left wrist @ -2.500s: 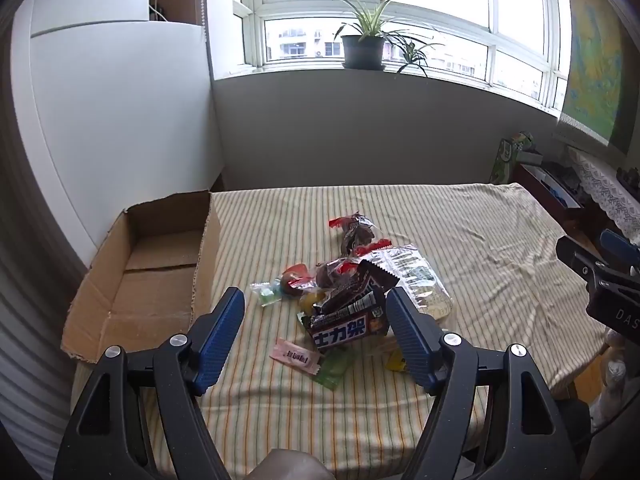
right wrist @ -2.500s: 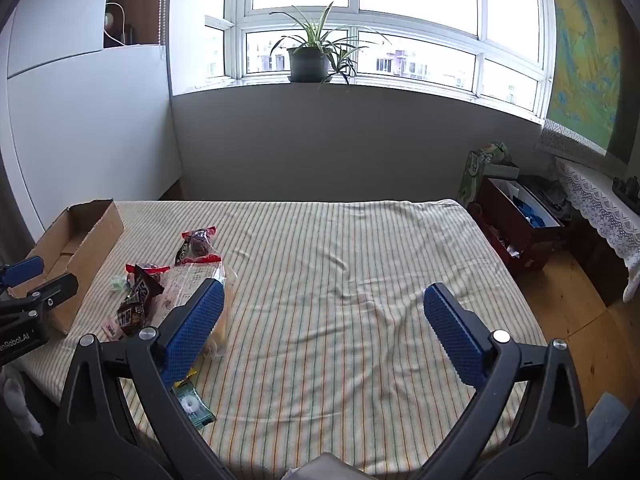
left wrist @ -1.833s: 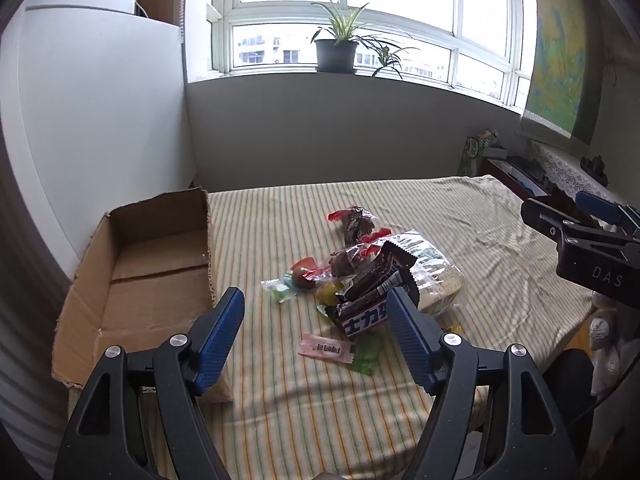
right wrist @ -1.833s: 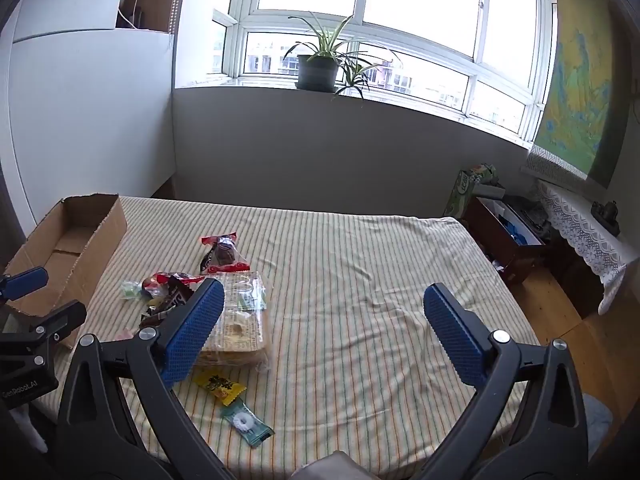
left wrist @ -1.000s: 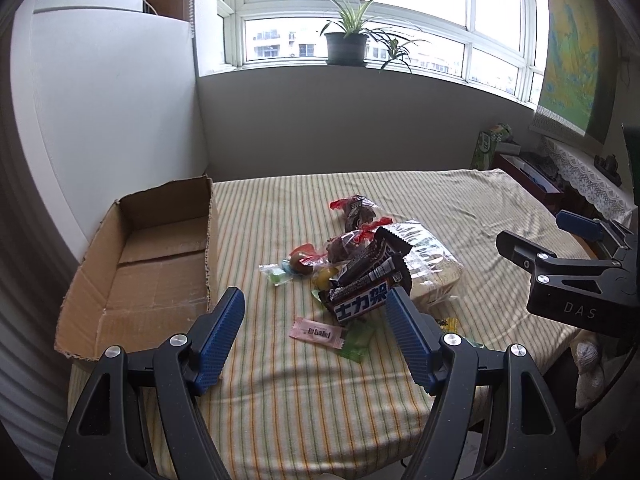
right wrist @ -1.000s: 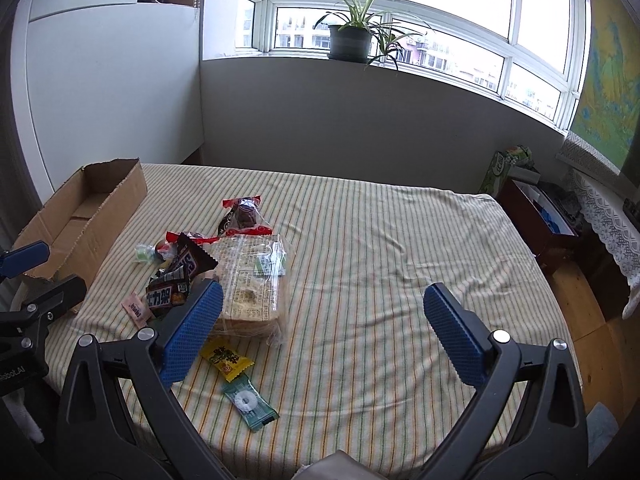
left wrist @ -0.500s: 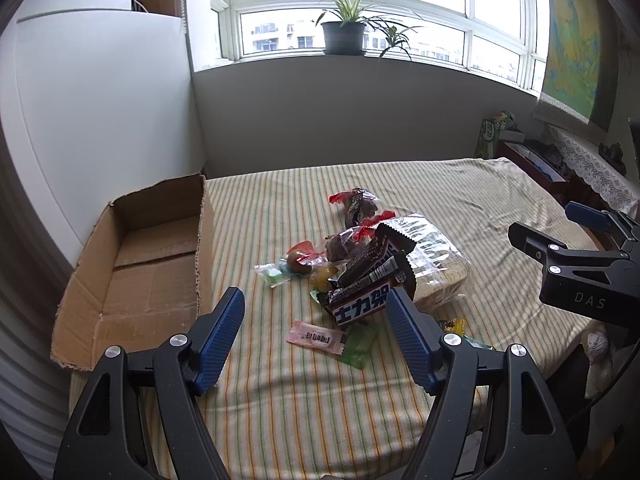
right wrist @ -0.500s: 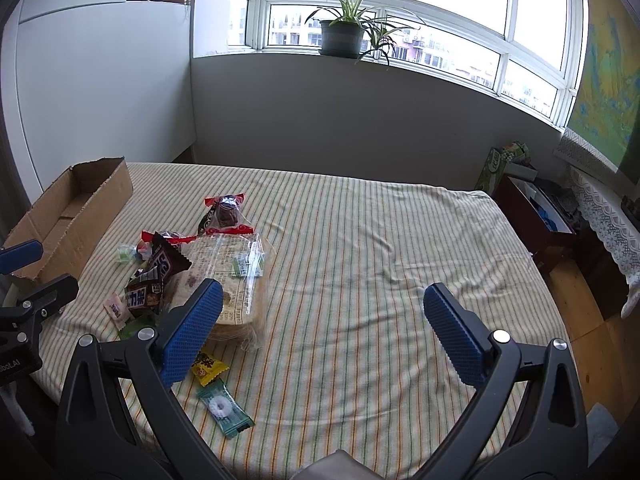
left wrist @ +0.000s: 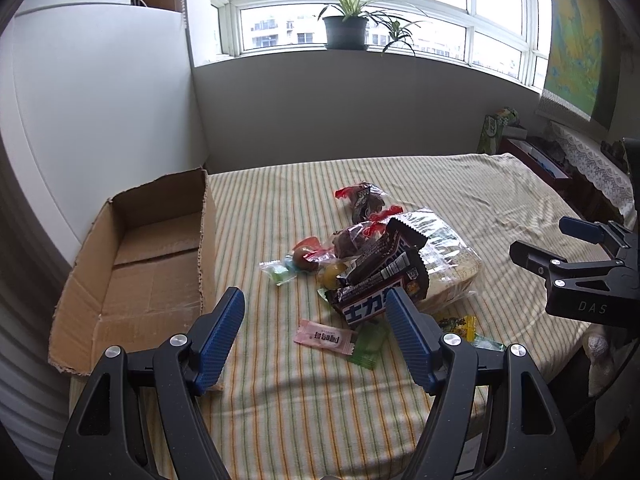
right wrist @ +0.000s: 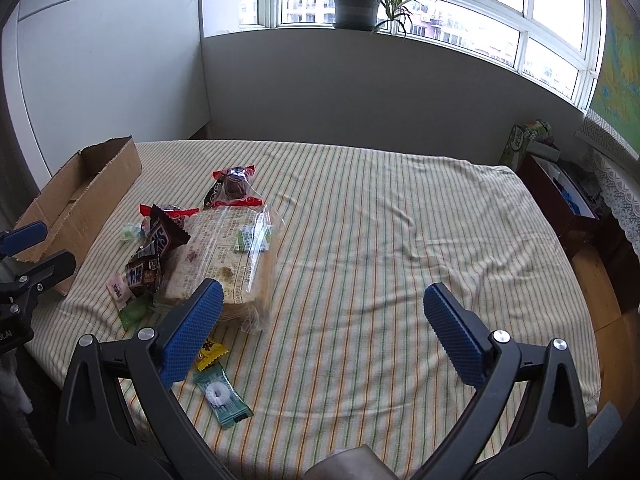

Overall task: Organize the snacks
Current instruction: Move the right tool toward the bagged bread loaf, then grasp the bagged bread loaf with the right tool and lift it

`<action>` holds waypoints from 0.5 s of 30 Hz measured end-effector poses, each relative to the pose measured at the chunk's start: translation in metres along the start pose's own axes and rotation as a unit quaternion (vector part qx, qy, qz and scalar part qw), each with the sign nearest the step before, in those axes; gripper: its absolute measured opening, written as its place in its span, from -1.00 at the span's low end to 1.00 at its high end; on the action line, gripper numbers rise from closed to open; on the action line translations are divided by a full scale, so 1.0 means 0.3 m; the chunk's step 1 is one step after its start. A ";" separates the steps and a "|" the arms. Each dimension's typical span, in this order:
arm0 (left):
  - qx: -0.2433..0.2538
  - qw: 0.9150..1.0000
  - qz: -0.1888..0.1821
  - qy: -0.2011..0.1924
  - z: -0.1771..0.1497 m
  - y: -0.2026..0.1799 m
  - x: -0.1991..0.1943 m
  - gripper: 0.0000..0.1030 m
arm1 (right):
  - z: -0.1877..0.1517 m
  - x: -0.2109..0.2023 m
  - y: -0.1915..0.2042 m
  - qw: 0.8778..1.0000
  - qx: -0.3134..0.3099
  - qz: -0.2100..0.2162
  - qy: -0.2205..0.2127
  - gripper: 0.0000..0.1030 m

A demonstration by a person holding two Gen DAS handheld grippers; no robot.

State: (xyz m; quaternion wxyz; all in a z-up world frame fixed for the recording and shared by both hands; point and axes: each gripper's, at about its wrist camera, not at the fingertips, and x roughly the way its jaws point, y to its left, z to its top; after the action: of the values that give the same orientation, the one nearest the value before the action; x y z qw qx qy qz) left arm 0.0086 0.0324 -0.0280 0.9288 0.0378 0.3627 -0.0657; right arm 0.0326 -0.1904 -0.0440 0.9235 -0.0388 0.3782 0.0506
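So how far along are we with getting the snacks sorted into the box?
Nothing looks done yet: the cardboard box is empty. Nothing is in hand either; the left gripper and the right gripper are both open and hold nothing. Everything is left: the bread bag, the chocolate bars, the pink candy and the mint packet all lie on the striped cloth.

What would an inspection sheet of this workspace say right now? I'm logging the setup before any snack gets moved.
Surface: striped cloth, wrinkled, covers the table.
Job's things: snack pile near the cardboard box; box holds no snacks; bread bag largest; mint packet and yellow candy lie apart.
Clutter: nothing seen.
Grippers: left gripper and right gripper open, empty, above the table.
Cables: nothing seen on the table.
Surroundings: potted plant on the windowsill; map on the wall.
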 end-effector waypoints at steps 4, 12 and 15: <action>-0.001 1.000 -0.009 0.005 -0.008 0.004 0.008 0.39 | -0.023 0.005 -0.033 1.000 0.009 0.023 0.010 0.91; -0.004 0.999 -0.027 0.021 -0.040 -0.011 0.031 0.30 | -0.037 0.028 -0.062 0.995 0.024 0.090 0.038 0.69; -0.016 0.997 -0.060 0.039 -0.052 -0.029 0.052 0.17 | -0.027 0.044 -0.070 0.992 0.036 0.114 0.048 0.68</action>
State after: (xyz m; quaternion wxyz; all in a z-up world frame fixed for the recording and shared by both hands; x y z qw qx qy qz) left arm 0.0082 0.0243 -0.0501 0.9087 0.0037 0.4016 -0.1141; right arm 0.0391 -0.2112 -0.0583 0.8935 0.0349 0.4253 0.1397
